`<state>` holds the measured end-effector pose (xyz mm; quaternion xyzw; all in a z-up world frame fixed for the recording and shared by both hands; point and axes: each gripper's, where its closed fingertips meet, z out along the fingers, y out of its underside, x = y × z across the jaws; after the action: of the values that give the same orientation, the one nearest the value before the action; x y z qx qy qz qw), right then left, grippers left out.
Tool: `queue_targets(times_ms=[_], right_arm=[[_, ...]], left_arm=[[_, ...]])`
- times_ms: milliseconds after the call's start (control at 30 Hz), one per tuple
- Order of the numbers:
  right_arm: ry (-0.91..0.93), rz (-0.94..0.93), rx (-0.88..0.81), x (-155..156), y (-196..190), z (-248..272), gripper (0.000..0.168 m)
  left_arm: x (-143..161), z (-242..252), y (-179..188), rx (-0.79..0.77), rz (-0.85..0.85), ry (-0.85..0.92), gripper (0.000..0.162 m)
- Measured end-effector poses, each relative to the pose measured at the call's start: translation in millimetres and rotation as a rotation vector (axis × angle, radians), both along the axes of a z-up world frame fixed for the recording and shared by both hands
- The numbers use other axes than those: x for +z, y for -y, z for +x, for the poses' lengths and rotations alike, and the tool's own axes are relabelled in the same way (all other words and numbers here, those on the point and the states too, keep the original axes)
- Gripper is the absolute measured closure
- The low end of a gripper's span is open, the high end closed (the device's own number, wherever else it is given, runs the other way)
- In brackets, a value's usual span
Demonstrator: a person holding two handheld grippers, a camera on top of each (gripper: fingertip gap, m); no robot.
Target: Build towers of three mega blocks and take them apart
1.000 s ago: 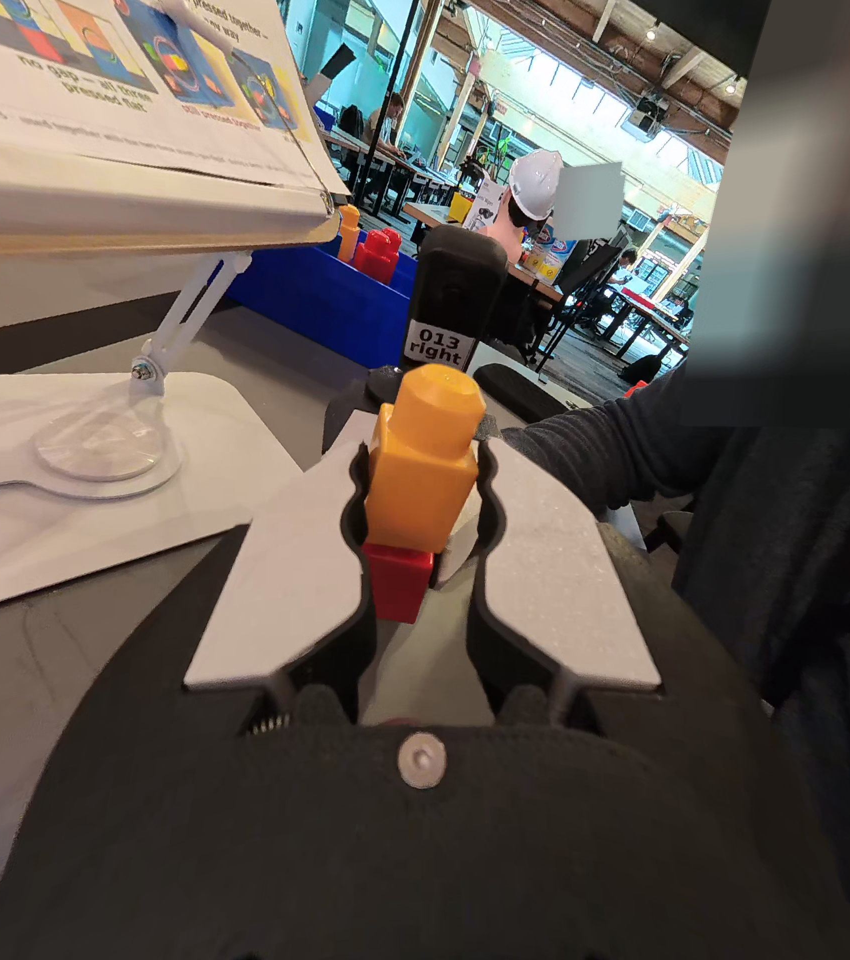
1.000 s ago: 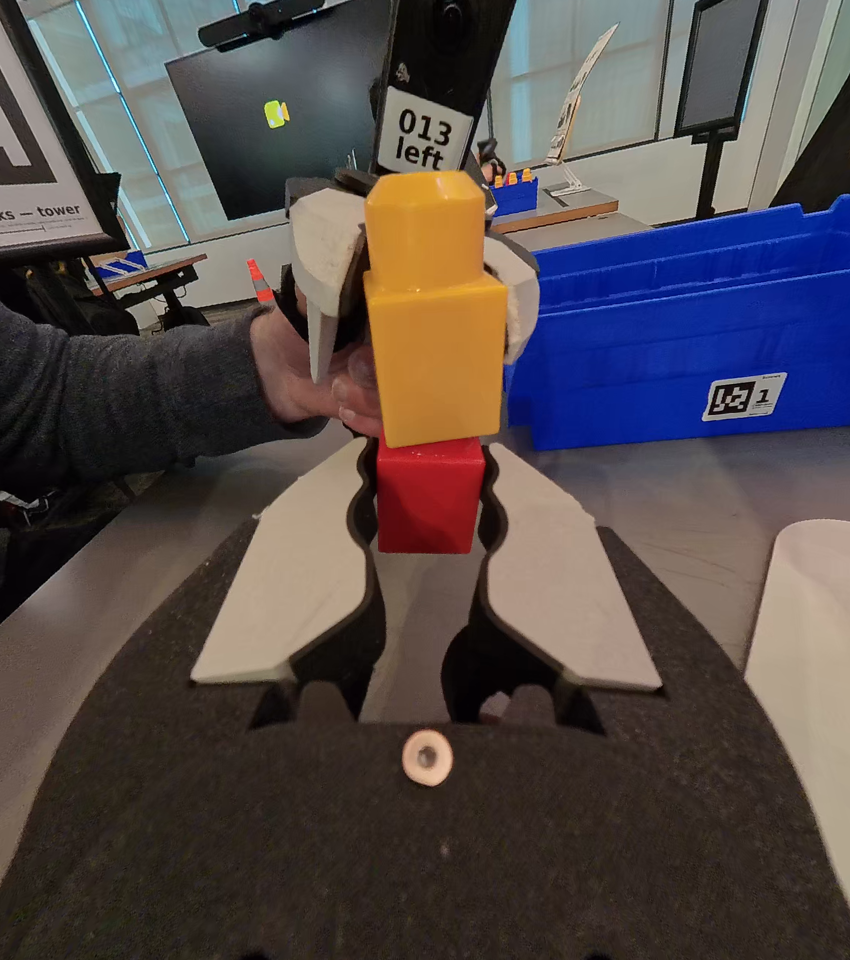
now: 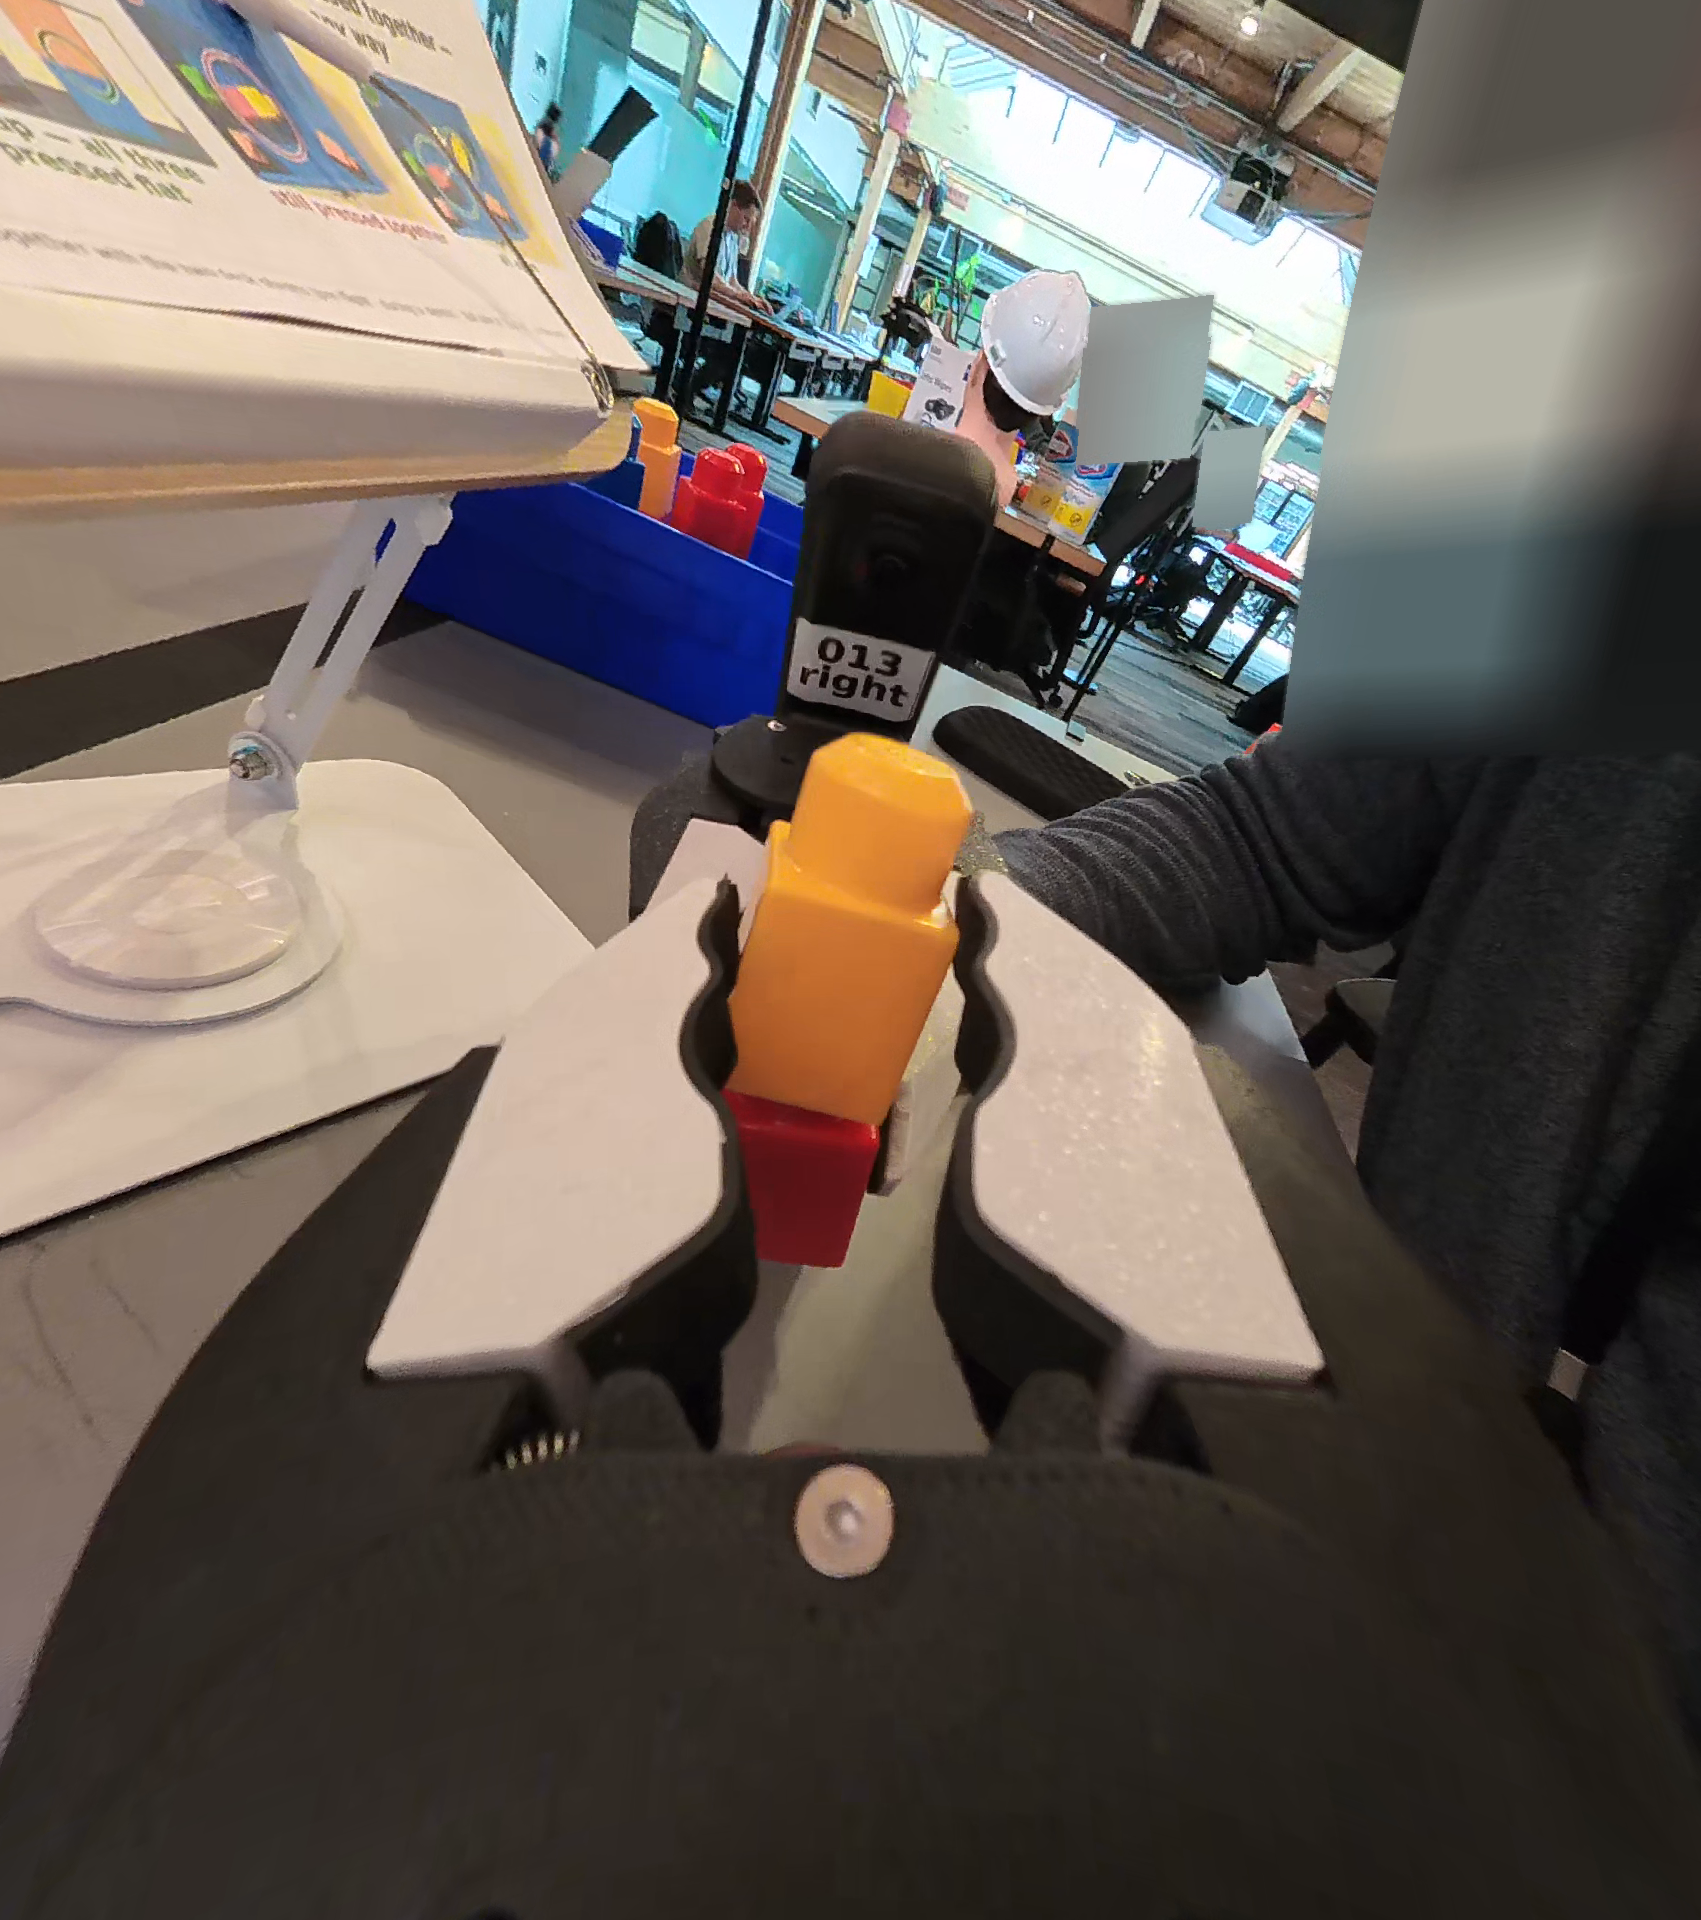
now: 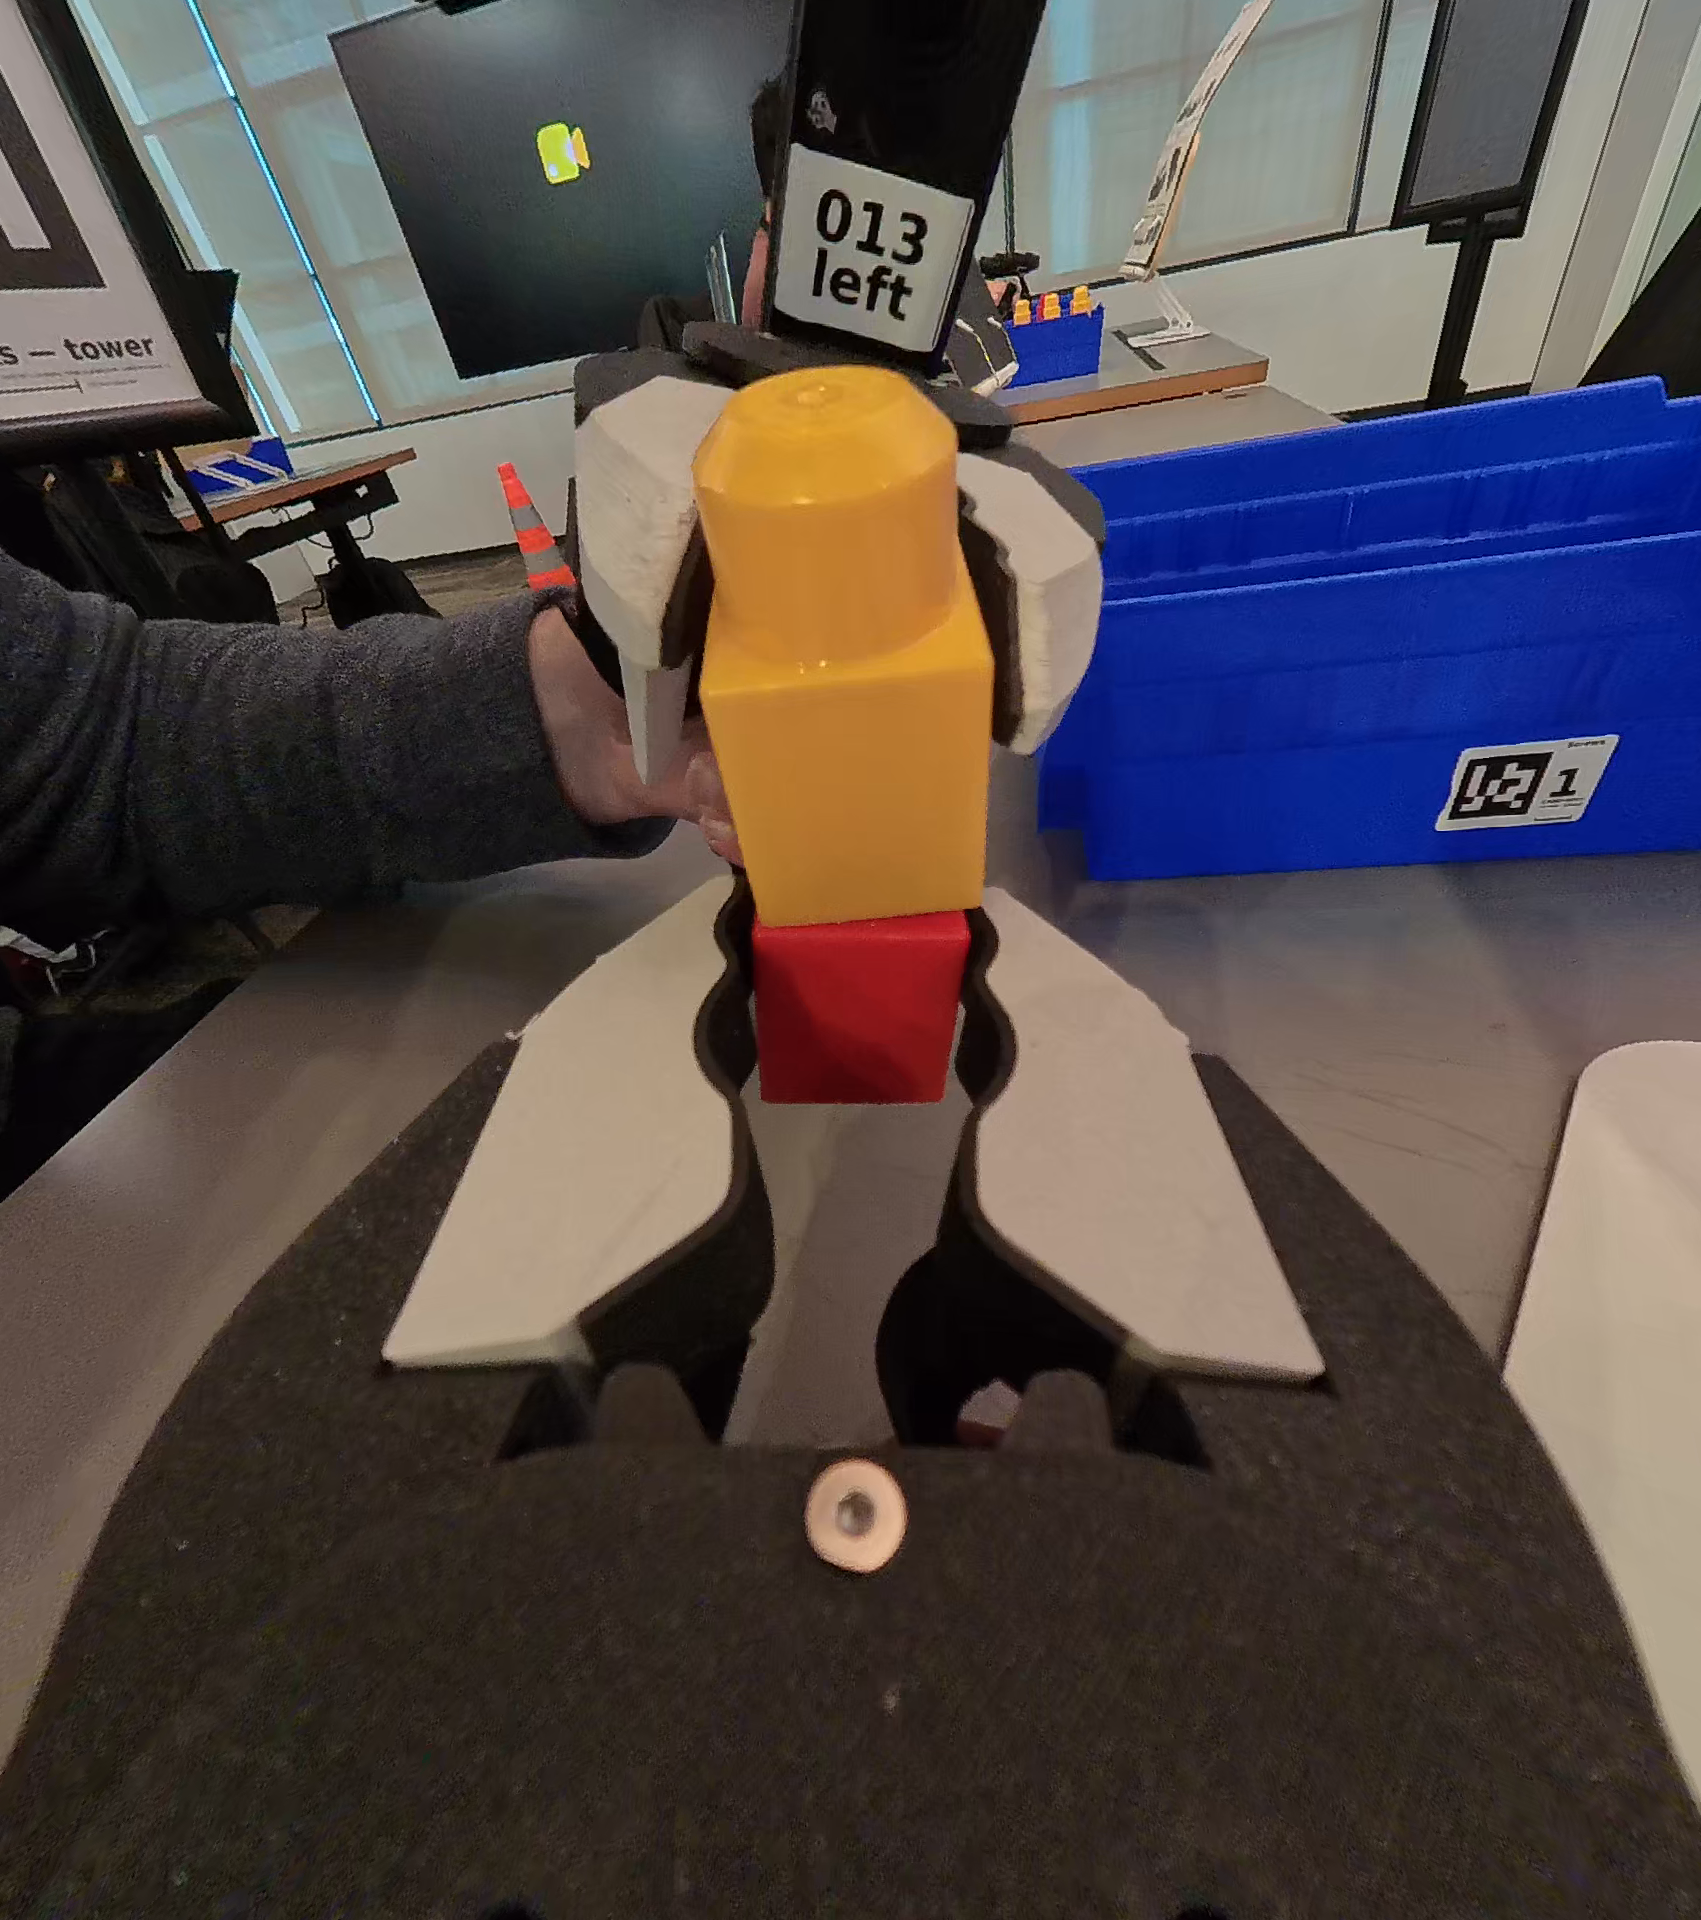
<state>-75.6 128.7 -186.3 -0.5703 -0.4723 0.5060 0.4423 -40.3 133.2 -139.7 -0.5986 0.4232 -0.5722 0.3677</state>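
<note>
Item: two-block stack, orange block (image 4: 851, 717) on red block (image 4: 856, 1008), held between both grippers above the grey table (image 4: 1345, 997).

Left gripper (image 3: 841, 997) pinches the orange block; right gripper (image 4: 856, 997) pinches the red one. Since a second ago little has changed beyond a slight tilt; whether the seam has begun to part is hard to tell, so joining or separating remains unsettled. Blue bin (image 4: 1428, 665) just behind, with spare blocks (image 3: 716, 494); white document stand (image 3: 202, 914) beside; open workshop hall beyond.
</note>
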Motion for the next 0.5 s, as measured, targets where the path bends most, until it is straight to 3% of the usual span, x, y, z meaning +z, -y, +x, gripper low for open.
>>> queue_targets(times_ms=[500], right_arm=[[0.012,-0.006,-0.022,-1.5,-3.0,0.3,0.133]], left_arm=[[-5.0,-5.2,-3.7,0.090,-0.001,0.023,0.122]])
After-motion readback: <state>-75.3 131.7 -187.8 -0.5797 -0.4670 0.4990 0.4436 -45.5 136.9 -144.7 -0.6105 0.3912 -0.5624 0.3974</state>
